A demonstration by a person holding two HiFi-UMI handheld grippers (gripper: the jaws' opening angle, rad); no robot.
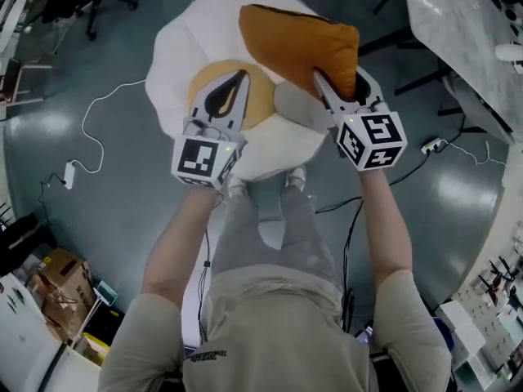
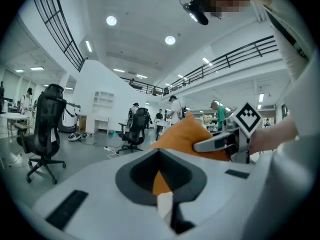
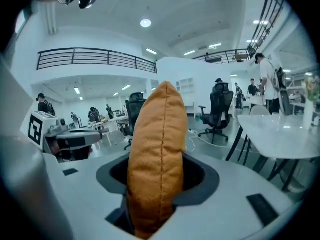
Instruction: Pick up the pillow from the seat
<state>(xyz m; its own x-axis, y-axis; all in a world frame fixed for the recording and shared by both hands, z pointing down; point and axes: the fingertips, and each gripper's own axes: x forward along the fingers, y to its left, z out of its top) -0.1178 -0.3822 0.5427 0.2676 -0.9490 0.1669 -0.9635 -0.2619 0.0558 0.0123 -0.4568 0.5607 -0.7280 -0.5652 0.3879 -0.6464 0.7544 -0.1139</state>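
Observation:
An orange pillow (image 1: 298, 43) stands up off the white, egg-shaped seat (image 1: 180, 55), over its far right part. My right gripper (image 1: 325, 84) is shut on the pillow's near edge. In the right gripper view the pillow (image 3: 155, 149) rises edge-on between the jaws, seam toward the camera. My left gripper (image 1: 237, 84) hovers over the seat's yellow centre (image 1: 260, 109), its fingers meeting at the tips with nothing between them. The left gripper view shows the pillow (image 2: 182, 134) with the right gripper (image 2: 220, 141) clamped on it.
A white table (image 1: 458, 31) stands at the far right. Cables (image 1: 98, 137) trail across the grey floor on the left and right of the seat. Cardboard boxes (image 1: 57, 280) sit at the near left. Office chairs (image 2: 45, 134) stand around the hall.

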